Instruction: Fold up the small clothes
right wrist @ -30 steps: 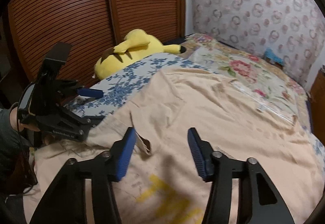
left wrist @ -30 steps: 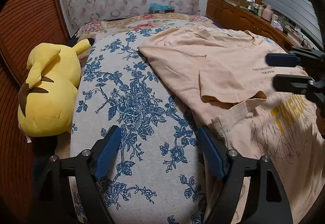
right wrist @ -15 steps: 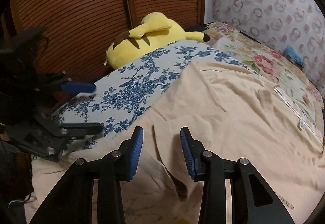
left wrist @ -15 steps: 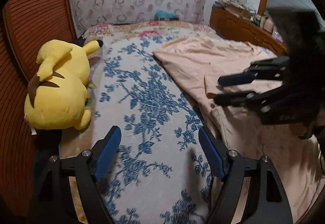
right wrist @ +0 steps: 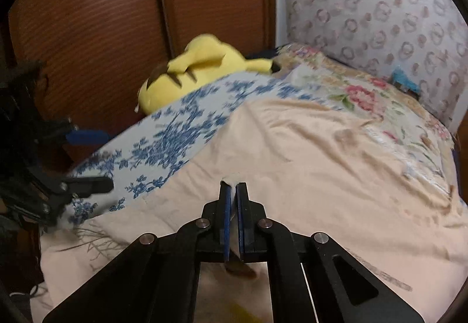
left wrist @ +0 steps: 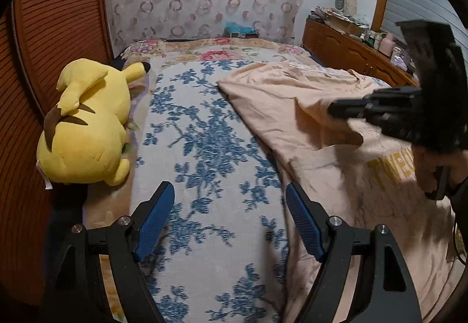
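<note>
Bed (left wrist: 204, 279), peach T-shirt (left wrist: 292, 94), yellow plush (left wrist: 84, 130)

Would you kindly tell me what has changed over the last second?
The right gripper has just closed, pinching a fold of the peach T-shirt at its sleeve edge. The left gripper stayed open and empty over the blue-flowered cover. The yellow plush has not moved.

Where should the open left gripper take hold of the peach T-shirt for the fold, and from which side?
Probably the peach T-shirt's long free edge beside the blue-flowered cover. That edge lies flat and unobstructed, nearest the open left gripper, so come from the cover side, sliding one finger under. The right gripper has just closed, pinching a sleeve fold, so the far side is held.
</note>
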Demonstrator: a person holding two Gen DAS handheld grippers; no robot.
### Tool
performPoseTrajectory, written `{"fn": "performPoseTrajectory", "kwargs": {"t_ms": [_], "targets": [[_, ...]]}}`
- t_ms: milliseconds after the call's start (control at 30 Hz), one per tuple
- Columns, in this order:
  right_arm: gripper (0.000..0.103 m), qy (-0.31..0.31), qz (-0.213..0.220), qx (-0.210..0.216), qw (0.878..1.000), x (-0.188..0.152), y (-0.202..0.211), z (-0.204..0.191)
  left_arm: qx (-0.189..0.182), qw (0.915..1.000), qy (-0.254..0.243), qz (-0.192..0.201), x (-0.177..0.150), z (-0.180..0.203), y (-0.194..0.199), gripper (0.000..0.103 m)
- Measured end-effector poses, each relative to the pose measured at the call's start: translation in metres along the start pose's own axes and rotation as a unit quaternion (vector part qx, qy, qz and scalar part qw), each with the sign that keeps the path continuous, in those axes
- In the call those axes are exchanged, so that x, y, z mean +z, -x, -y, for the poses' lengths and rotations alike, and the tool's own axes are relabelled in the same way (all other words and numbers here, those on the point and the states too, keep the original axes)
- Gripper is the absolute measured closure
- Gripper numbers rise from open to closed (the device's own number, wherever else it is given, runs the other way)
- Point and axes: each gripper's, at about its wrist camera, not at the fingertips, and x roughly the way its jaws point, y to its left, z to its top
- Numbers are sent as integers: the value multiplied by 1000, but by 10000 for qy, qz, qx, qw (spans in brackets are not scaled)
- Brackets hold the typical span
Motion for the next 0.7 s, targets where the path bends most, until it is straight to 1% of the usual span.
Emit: {"fn": "performPoseTrajectory", "kwargs": {"t_ms": [67,167,233,367,433,500,567,600,633,700], "targets": [[99,-116,118,-121,9998,-5,16,9,-39,10000,-44,26,1,6,1,24],[99,-311,181,-336,9988,-16,34,26,-122,9999,-81,64,3,13,3,24],[99,-432,126,-475,9979,-23,41,36,-168,9997,-122,84,4,20,4,24],[99,-566,31,-721,9958,-37,50,43,-316,9991,-252,146,7,33,2,24],[85,-637,-89,-878,9941,-42,52,45,-436,9985,-301,149,9,39,0,30],[81,-678,-179,-914,9933,-45,53,47,-523,9980,-340,118,10,45,-3,37],[74,-678,-284,-1036,9919,-52,57,52,-563,9976,-395,107,11,51,-4,41],[68,-679,-348,-1153,9904,-58,61,54,-589,9973,-419,100,10,54,-5,45],[66,-696,-395,-1210,9894,-59,63,58,-629,9970,-440,74,10,56,-7,46],[66,-730,-486,-1321,9874,-66,69,62,-676,9966,-478,27,9,61,-10,54]]}}
